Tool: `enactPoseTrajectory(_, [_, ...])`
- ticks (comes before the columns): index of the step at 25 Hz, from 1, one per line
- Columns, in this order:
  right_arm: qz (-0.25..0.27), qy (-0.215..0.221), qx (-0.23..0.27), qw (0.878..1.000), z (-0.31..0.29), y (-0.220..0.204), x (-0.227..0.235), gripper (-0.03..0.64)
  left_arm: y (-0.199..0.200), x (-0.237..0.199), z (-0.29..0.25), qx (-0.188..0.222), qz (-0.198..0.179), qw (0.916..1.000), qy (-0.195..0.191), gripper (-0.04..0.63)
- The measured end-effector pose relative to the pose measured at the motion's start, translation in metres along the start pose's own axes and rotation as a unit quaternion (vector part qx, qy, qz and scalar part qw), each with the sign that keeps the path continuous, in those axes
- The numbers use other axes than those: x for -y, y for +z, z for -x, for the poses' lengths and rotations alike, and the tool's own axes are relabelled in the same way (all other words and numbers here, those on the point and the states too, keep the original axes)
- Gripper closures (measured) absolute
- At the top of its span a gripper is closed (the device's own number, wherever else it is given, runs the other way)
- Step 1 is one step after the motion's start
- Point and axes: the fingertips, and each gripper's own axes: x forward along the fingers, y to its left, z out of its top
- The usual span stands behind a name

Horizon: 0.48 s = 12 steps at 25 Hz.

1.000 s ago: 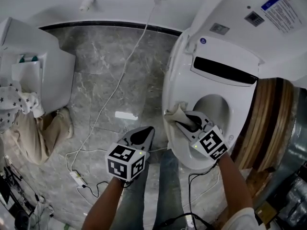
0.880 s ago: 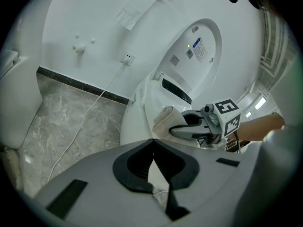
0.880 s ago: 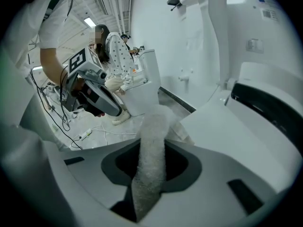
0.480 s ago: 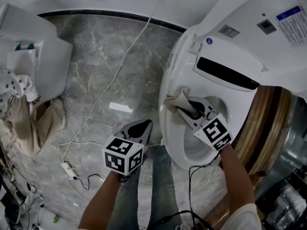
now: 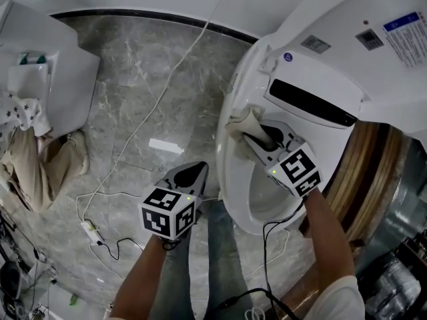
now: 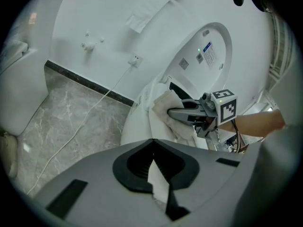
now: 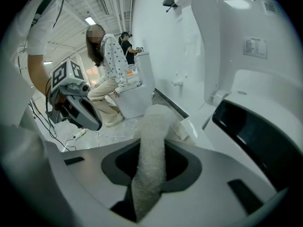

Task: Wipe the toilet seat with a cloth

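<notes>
Right gripper sits centre right in the head view, jaws clamped on the cloth. The cloth lies on the left rim of the toilet seat, near its hinge end. Its long axis runs from the jaws toward the upper left, in line with the gripper. In the right gripper view it's a rolled beige band going straight up the frame from the jaws, its far end curling over the rim. Left gripper hangs over the floor at lower centre, jaws closed on nothing, pointing up-frame beside the bowl.
</notes>
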Motion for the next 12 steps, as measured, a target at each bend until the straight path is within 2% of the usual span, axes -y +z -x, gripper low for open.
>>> enactPoseTrajectory(12, [-0.038, -0.066, 0.032, 0.997, 0.007, 0.004, 0.033, 0.515, -0.009, 0.013, -0.006, -0.008, -0.001, 1.0000, 0.000, 0.584])
